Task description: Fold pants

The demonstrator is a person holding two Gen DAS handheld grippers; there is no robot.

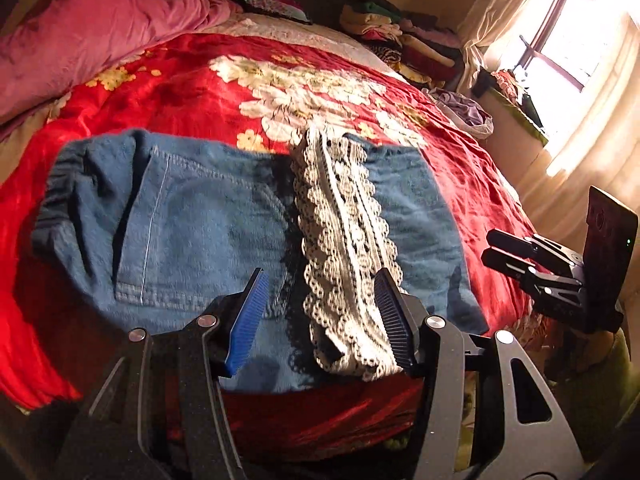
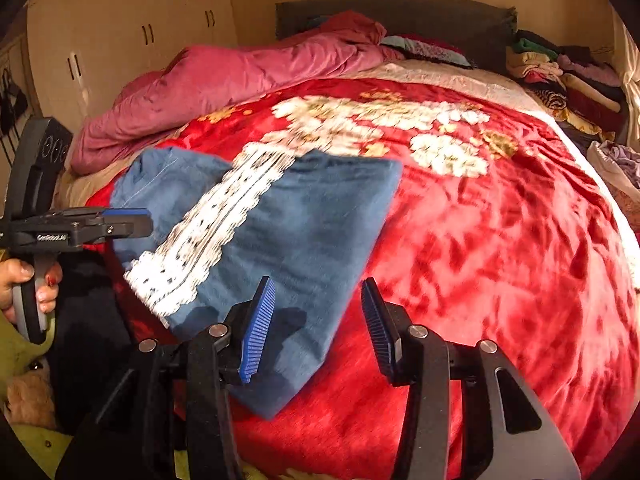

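Blue denim pants (image 1: 208, 232) lie folded on the red floral blanket (image 1: 192, 92) near the bed's front edge, with a white lace trim (image 1: 344, 240) running across them. My left gripper (image 1: 320, 284) is open and empty, just above the pants' near edge, the lace between its fingers' line. In the right wrist view the pants (image 2: 304, 232) lie at the left with the lace (image 2: 208, 236) on top. My right gripper (image 2: 318, 292) is open and empty above the pants' near right corner. The left gripper (image 2: 132, 216) shows there at the far left; the right gripper (image 1: 496, 248) shows at the left view's right edge.
A pink duvet (image 2: 224, 80) is bunched at the bed's far left. A stack of folded clothes (image 2: 560, 76) sits at the far right by the headboard. A window with curtains (image 1: 568, 40) is to the right. Wardrobe doors (image 2: 120, 32) stand behind the bed.
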